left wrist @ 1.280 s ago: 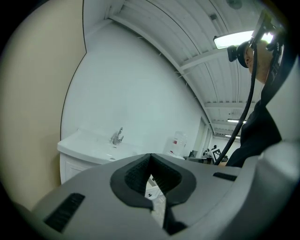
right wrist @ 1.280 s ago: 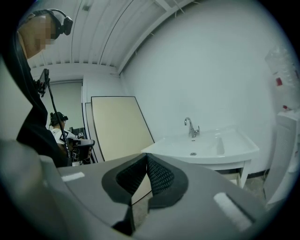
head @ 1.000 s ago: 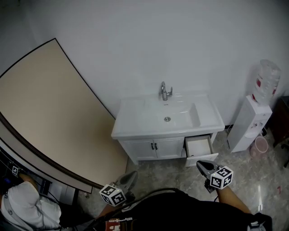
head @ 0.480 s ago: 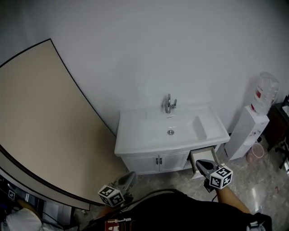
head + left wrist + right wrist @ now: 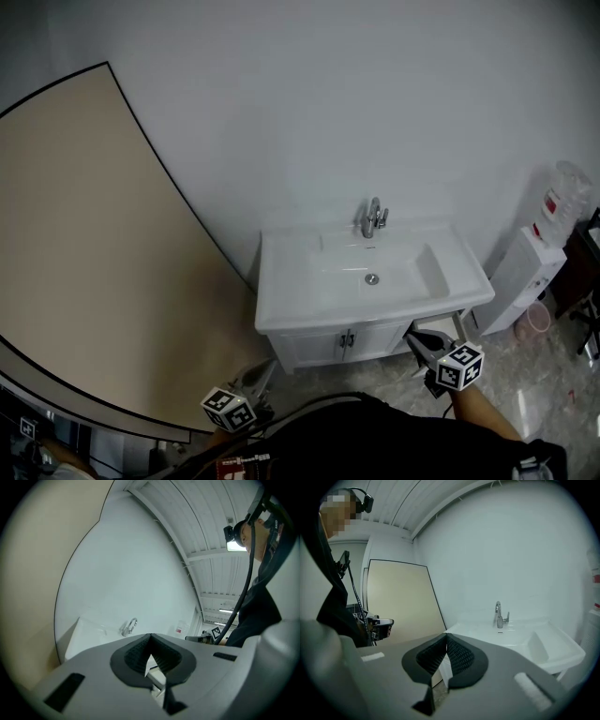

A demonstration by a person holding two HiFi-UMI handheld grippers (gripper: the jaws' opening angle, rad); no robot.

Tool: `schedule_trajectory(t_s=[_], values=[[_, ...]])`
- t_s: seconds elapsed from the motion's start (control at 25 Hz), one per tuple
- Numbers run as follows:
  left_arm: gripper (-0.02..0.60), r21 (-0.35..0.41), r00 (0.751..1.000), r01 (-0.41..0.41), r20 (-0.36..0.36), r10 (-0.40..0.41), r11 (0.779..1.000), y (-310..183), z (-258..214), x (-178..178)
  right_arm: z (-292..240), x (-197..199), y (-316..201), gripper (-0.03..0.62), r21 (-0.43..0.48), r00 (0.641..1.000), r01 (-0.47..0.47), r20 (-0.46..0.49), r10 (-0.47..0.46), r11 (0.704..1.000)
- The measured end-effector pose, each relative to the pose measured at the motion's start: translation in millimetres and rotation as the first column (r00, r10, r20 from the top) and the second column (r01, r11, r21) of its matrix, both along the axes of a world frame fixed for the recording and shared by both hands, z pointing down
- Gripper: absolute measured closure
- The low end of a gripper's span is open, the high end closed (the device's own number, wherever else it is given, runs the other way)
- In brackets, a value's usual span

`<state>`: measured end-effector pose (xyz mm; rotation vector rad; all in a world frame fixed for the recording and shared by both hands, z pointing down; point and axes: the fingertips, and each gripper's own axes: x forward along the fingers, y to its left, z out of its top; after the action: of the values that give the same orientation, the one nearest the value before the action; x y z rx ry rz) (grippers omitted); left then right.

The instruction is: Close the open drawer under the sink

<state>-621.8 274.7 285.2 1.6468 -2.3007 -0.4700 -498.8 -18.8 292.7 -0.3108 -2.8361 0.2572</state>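
Two grippers are hovering low at the near edge of the head view, each carrying a cube of black-and-white square markers. Seen along its own jaws, the left gripper (image 5: 150,638) is pressing its ribbed dark pads together at the tips, with nothing between them. The right gripper (image 5: 446,638) is doing the same and is gripping nothing. A white sink (image 5: 370,274) with a chrome tap (image 5: 373,217) is sitting on a white cabinet (image 5: 342,342) against the far wall, right of centre. The drawer (image 5: 441,328) is showing at the cabinet's right end, under the sink's right corner. It is lying just beyond the right gripper's tips, which are partly covering it, so how far it is standing open cannot be told. A large beige board (image 5: 84,253) is leaning on the wall to the left of the sink. At the far right a white water dispenser (image 5: 525,281) is carrying a clear bottle (image 5: 568,199) with a red label, whose print is too small to read. A pink bin (image 5: 537,321) is standing beside its base.
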Motion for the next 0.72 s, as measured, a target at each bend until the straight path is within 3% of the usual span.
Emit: schedule_trajectory(t_s=[0.32, 0.72], values=[[0.583, -0.016, 0.998, 0.054, -0.027, -0.054, 0.998, -34, 15, -33, 9, -54, -43, 0.592, -0.014, 0.998, 0.056, 0.001, -0.056, 0.998], [0.583, -0.013, 0.988, 0.151, 0.021, -0.151, 0.988, -167, -1, -72, 9, -128, -173, 0.591, -0.005, 0.985, 0.169, 0.043, -0.169, 0.986]])
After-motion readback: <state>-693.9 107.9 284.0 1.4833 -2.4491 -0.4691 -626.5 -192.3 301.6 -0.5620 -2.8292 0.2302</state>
